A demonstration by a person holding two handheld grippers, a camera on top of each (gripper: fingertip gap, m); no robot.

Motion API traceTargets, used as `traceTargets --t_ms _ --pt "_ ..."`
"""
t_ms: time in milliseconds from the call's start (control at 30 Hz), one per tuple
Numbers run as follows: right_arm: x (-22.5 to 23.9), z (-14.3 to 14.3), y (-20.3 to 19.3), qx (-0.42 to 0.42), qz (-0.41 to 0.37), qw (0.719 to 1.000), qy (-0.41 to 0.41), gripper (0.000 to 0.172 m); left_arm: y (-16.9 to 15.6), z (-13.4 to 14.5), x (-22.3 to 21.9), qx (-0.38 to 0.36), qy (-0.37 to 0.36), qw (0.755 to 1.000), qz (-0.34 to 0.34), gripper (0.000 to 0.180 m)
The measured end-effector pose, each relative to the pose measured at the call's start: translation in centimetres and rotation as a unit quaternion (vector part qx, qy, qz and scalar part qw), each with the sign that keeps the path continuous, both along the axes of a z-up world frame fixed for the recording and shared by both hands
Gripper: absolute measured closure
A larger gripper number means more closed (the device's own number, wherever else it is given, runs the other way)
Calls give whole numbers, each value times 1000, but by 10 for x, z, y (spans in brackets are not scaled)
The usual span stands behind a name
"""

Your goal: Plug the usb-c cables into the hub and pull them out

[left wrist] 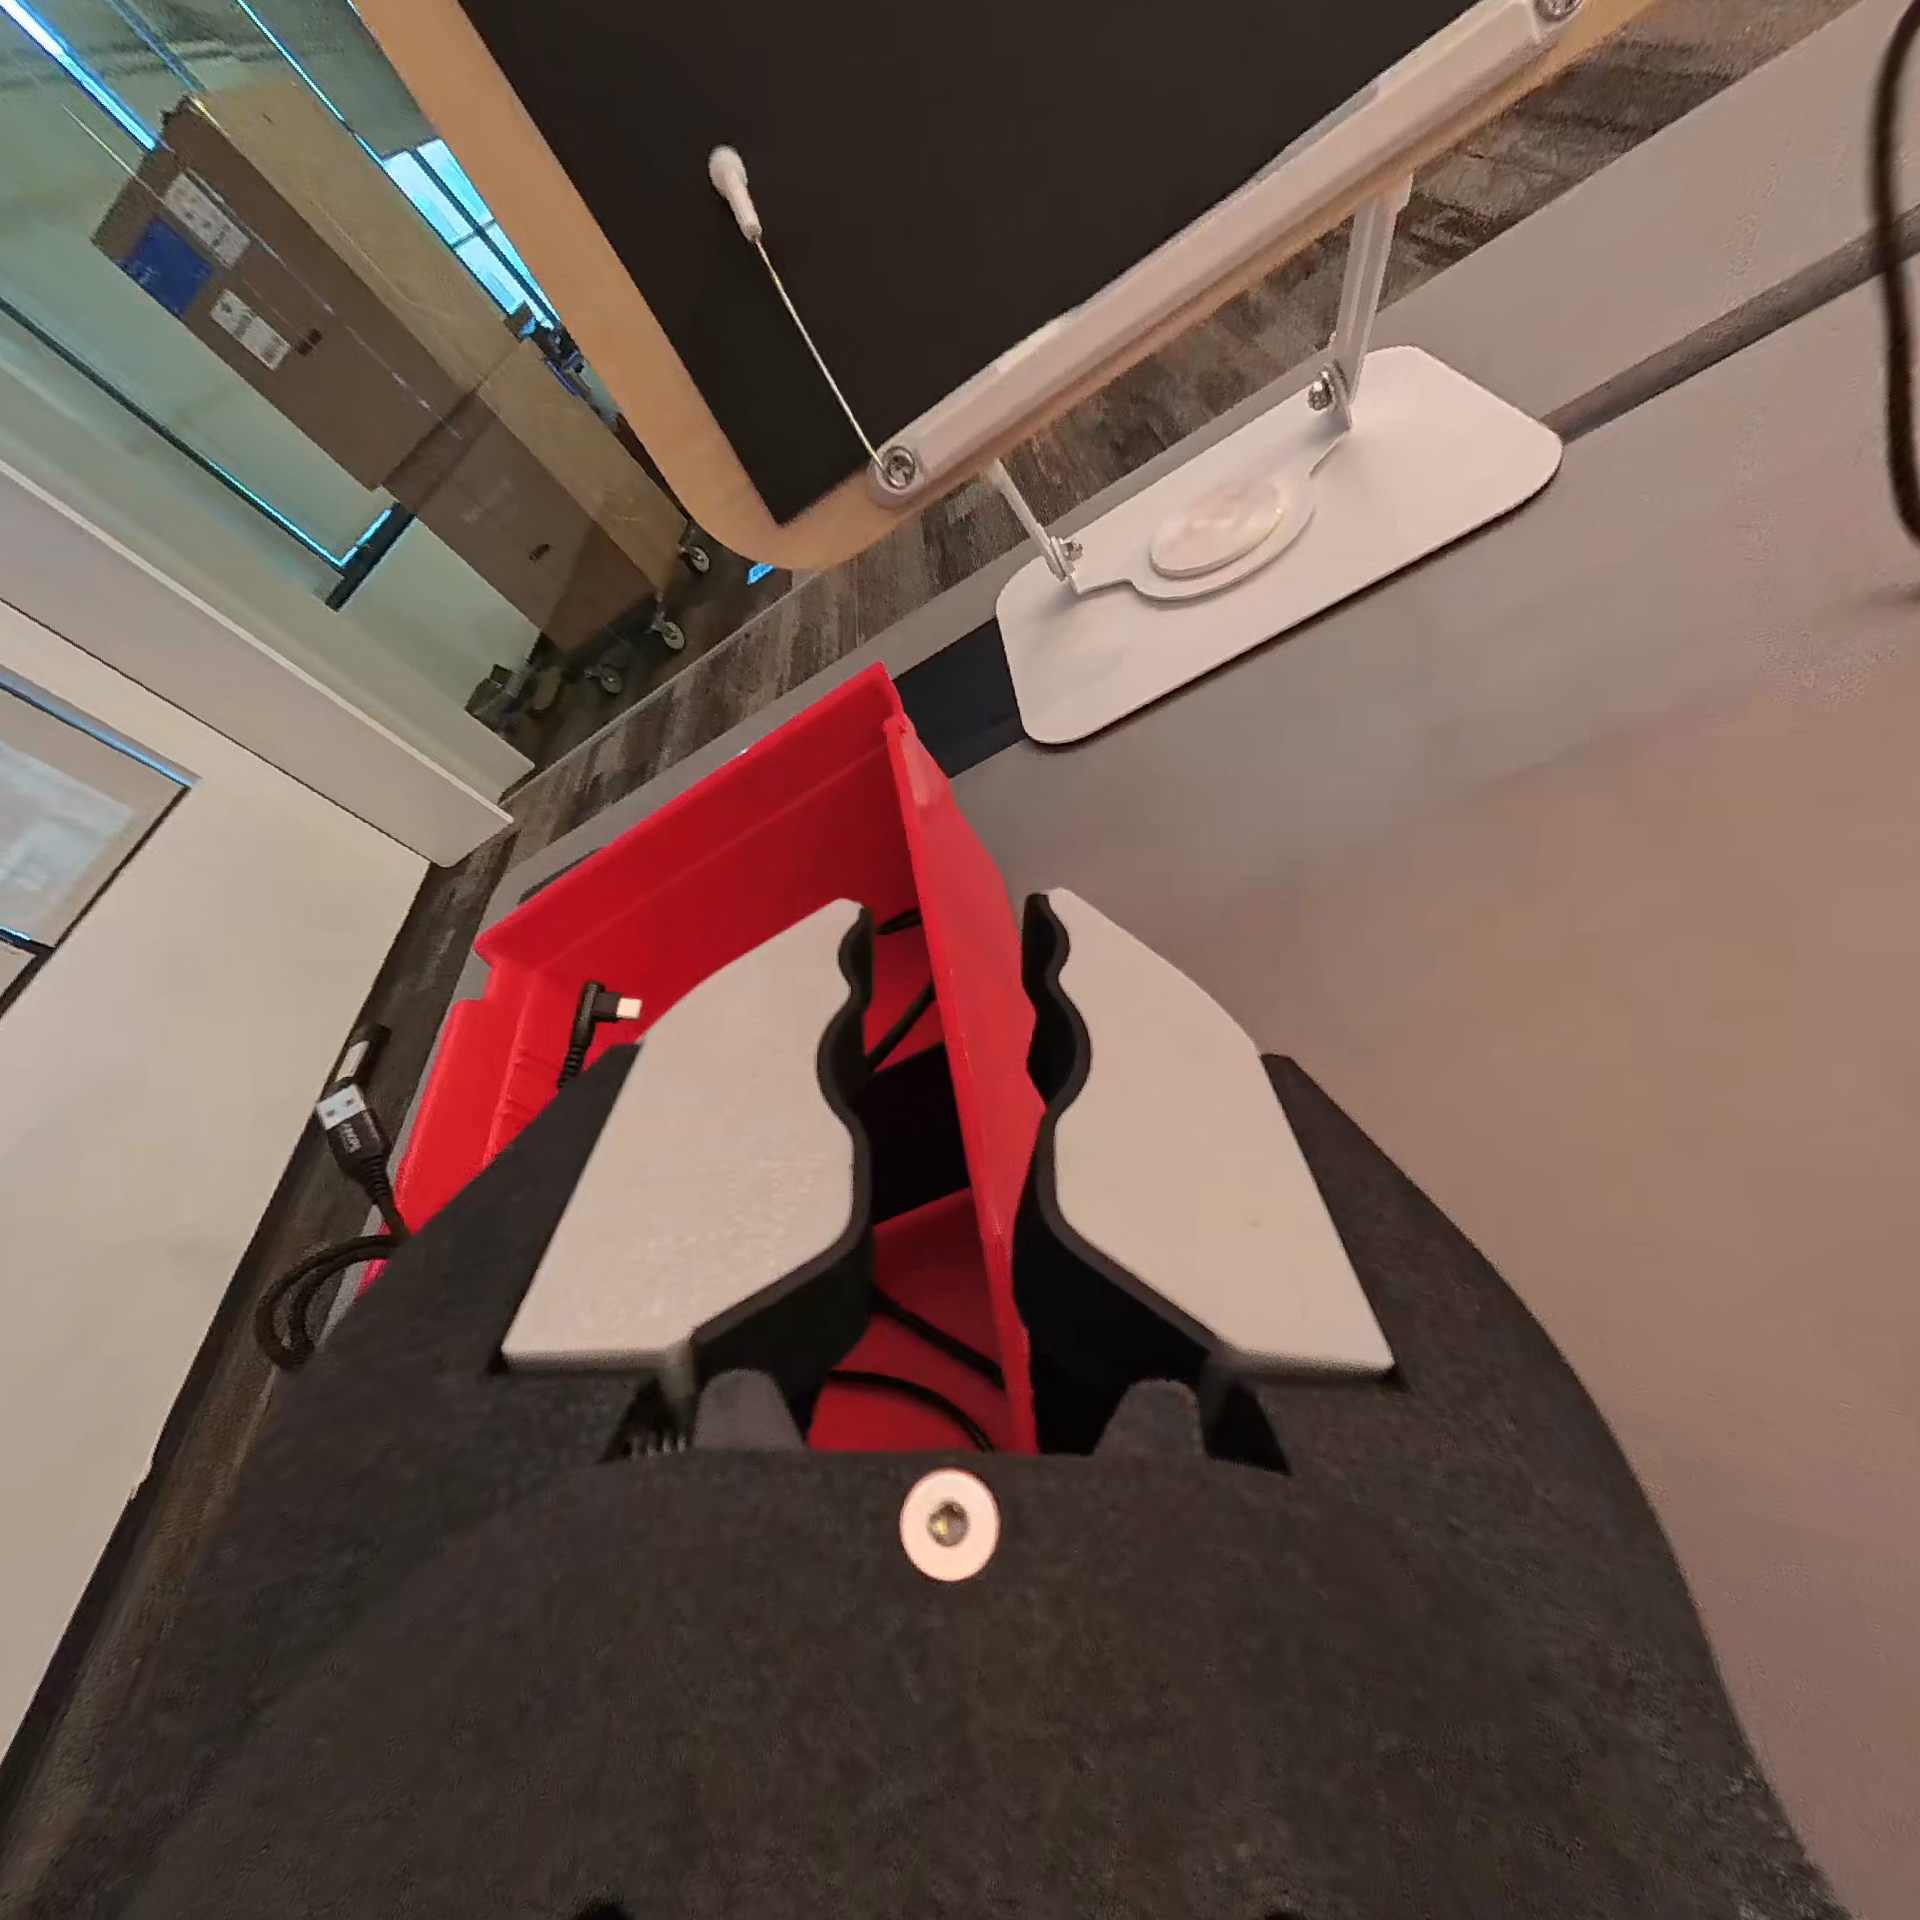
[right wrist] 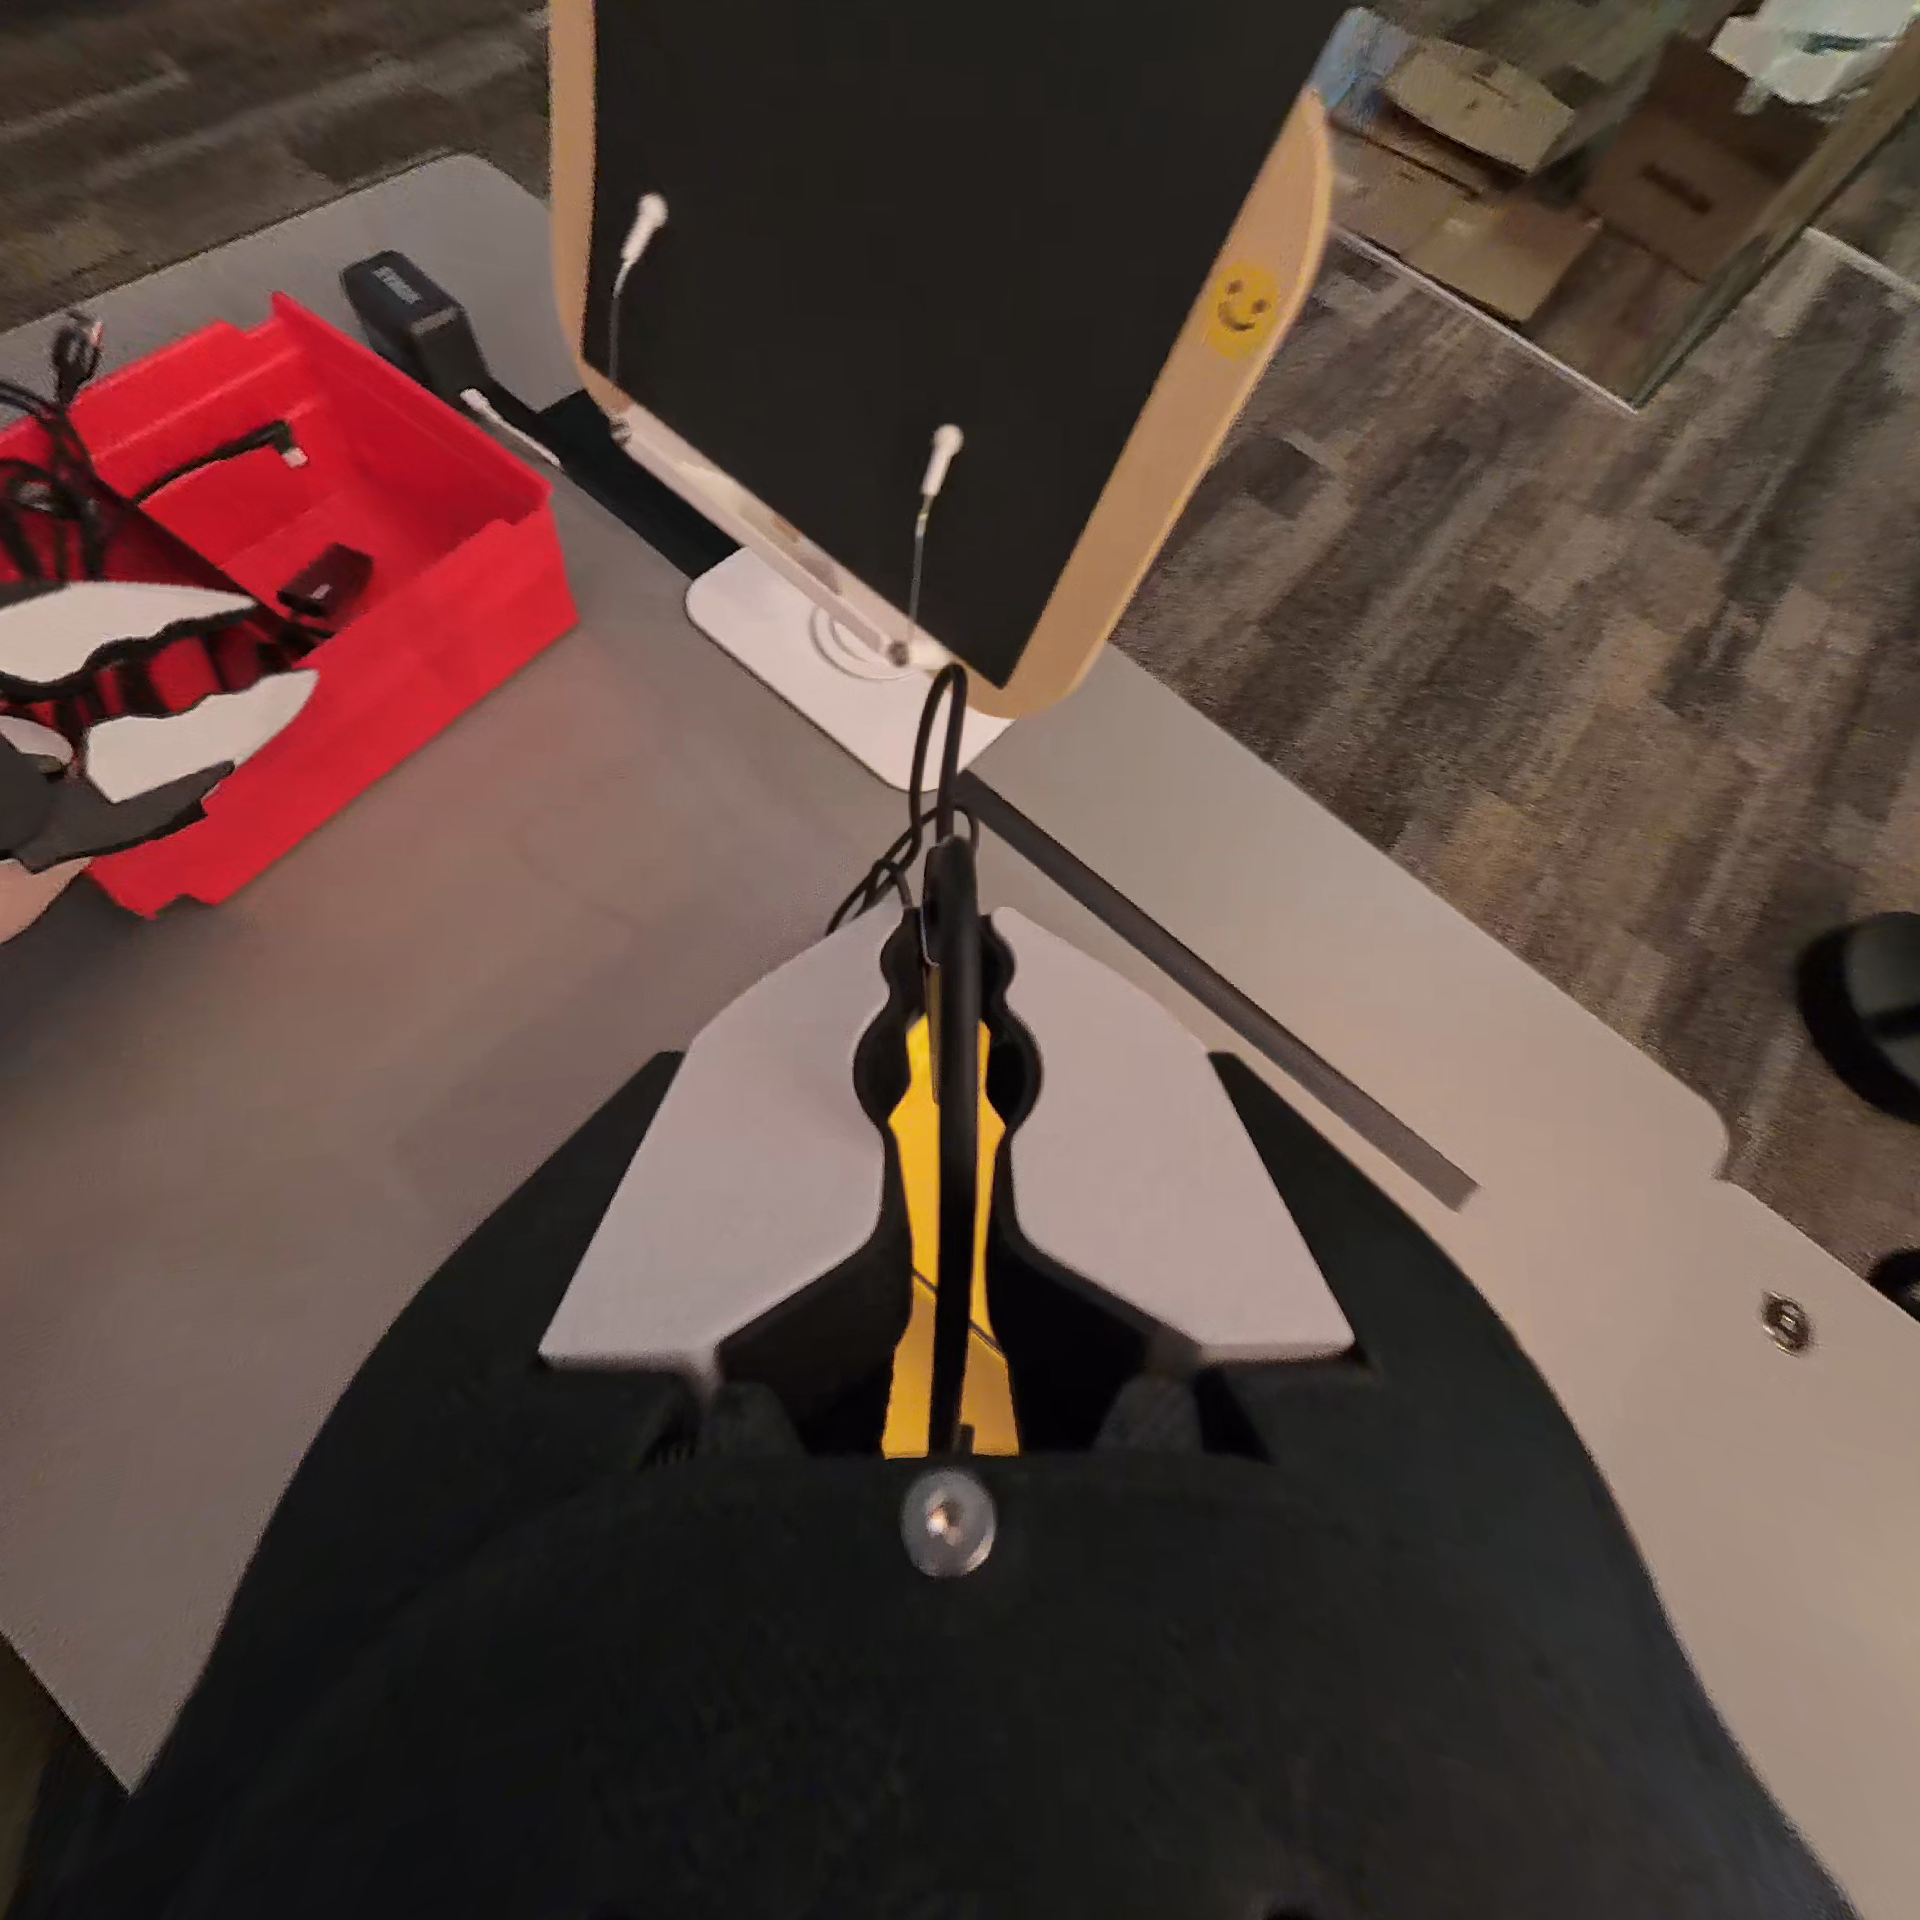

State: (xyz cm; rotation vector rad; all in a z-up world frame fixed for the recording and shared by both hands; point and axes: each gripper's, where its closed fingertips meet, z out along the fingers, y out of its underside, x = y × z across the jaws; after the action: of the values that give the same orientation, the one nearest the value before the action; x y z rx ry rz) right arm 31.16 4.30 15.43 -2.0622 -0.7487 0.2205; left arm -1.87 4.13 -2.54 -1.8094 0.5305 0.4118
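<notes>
A red bin (left wrist: pixel 727 883) holds several black cables; one USB-C plug (left wrist: pixel 613 1006) rests against its far wall. My left gripper (left wrist: pixel 951 914) is open and straddles the bin's right wall (left wrist: pixel 977 1039): one finger is inside and one outside, with a gap showing on the inner side. The right wrist view shows it (right wrist: pixel 197 655) open over the bin (right wrist: pixel 436 644). My right gripper (right wrist: pixel 951 925) is shut on a thin black hub (right wrist: pixel 956 997), held edge-on above the table. The hub's black cable (right wrist: pixel 935 727) loops out past the fingertips. Something yellow (right wrist: pixel 914 1195) shows beneath, between the fingers.
A black board on a white stand (right wrist: pixel 894 312) rises at the table's back, its base (left wrist: pixel 1299 540) just beyond the bin. A black box (right wrist: pixel 416 312) sits behind the bin. A braided cable with a USB-A plug (left wrist: pixel 348 1117) hangs over the bin's left side. The grey table (right wrist: pixel 468 1039) lies between the grippers. There is about 40 centimeters between the tips of the two grippers.
</notes>
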Motion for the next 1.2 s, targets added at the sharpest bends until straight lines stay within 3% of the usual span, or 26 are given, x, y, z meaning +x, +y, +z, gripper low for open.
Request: traceTargets --t_ms 333,500,600,700,900,1200 --pt "66 98 -16 61 -76 994 49 162 -4 12 3 16 -34 999 -14 154" --pt "104 106 -23 64 -118 991 25 162 -6 13 14 20 -23 999 -28 154" --pt "116 83 -19 41 -129 991 6 162 -8 13 19 22 -12 999 -33 155" --pt "124 42 -10 6 -136 990 -31 162 -12 17 27 26 -12 999 -43 155" --pt "111 -43 9 -59 -73 992 -86 162 -18 19 44 33 -7 997 -65 155" --pt "79 -129 22 -123 22 992 -27 162 -22 14 64 26 7 995 -94 155"
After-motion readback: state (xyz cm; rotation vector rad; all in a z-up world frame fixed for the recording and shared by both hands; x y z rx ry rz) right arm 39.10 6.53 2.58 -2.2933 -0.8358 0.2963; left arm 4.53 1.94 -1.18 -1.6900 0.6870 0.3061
